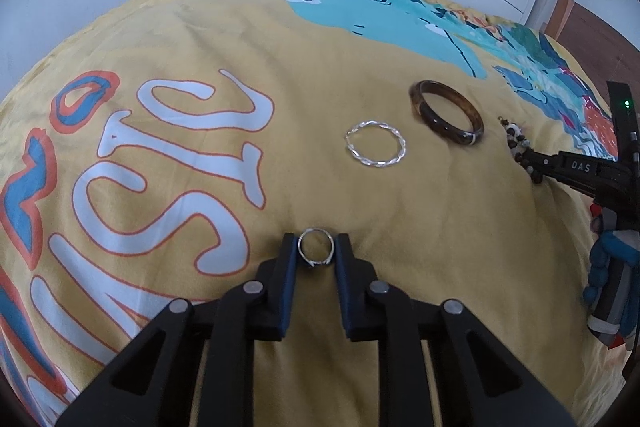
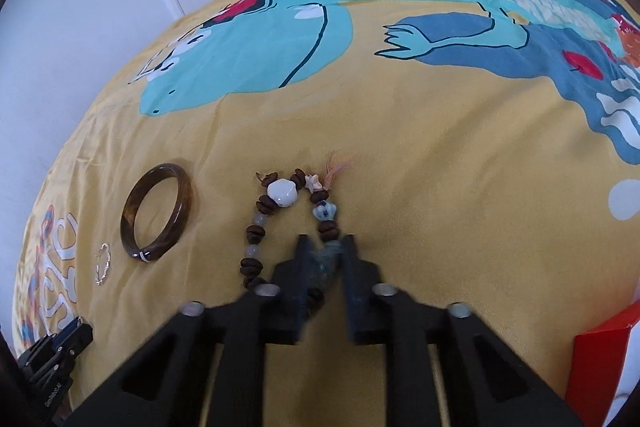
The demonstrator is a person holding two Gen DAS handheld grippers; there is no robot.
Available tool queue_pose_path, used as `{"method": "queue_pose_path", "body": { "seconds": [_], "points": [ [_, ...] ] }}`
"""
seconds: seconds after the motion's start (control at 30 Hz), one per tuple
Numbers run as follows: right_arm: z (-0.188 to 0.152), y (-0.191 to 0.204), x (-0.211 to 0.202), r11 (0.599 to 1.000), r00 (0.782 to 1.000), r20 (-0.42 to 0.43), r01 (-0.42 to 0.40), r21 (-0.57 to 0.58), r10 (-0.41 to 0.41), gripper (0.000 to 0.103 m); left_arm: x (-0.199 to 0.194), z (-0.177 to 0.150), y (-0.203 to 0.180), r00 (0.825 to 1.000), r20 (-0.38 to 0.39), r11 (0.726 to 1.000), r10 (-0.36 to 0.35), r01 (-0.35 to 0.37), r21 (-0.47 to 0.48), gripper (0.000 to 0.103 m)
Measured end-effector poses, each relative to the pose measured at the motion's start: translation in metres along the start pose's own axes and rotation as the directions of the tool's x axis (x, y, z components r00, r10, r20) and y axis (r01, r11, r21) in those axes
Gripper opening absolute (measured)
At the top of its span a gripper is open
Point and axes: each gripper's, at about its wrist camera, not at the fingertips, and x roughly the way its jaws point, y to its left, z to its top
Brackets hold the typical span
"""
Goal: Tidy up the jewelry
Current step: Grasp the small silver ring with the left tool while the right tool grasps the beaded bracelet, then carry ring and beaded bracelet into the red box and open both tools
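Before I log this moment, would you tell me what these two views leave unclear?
- Right wrist view: the near part of the beaded bracelet is hidden between the right tool fingers and blurred.
- Left wrist view: the bracelet's far end disappears behind the right tool.
- Left wrist view: whether the left tool actually pinches the small ring.

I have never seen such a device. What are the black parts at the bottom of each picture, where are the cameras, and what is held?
The black parts are two handheld grippers, one in each of a person's hands; a camera on each looks along its jaws. The left gripper is closed on a small silver ring. The right gripper is closed on a beaded bracelet. On the yellow bedspread lie a brown bangle and a twisted silver bangle.
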Motion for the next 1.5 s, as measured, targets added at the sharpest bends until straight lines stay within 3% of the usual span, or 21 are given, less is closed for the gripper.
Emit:
{"method": "queue_pose_path", "body": {
  "seconds": [0.47,0.67,1.1,1.5],
  "points": [
    [-0.006,0.025,-0.049,0.995,0.995,0.062,-0.075,-0.066,0.079,0.007,-0.025,0.006,-0.006,1.000,0.017,1.000,0.009,-0.009,0.008,0.017],
    [-0.005,0.033,-0.088,0.991,0.988,0.100,-0.108,-0.080,0.116,0.007,-0.049,0.009,-0.013,0.999,0.039,1.000,0.001,-0.001,0.012,0.017],
    [-0.022,0.035,-0.205,0.987,0.972,0.190,-0.118,-0.110,0.137,0.007,-0.137,0.009,-0.044,0.992,0.122,0.998,-0.039,0.034,0.048,0.017],
    [-0.053,-0.017,-0.317,0.994,0.958,0.275,-0.055,-0.092,0.078,0.007,-0.208,-0.005,-0.112,0.977,0.171,0.986,-0.129,0.108,0.124,0.017]
  ]
}}
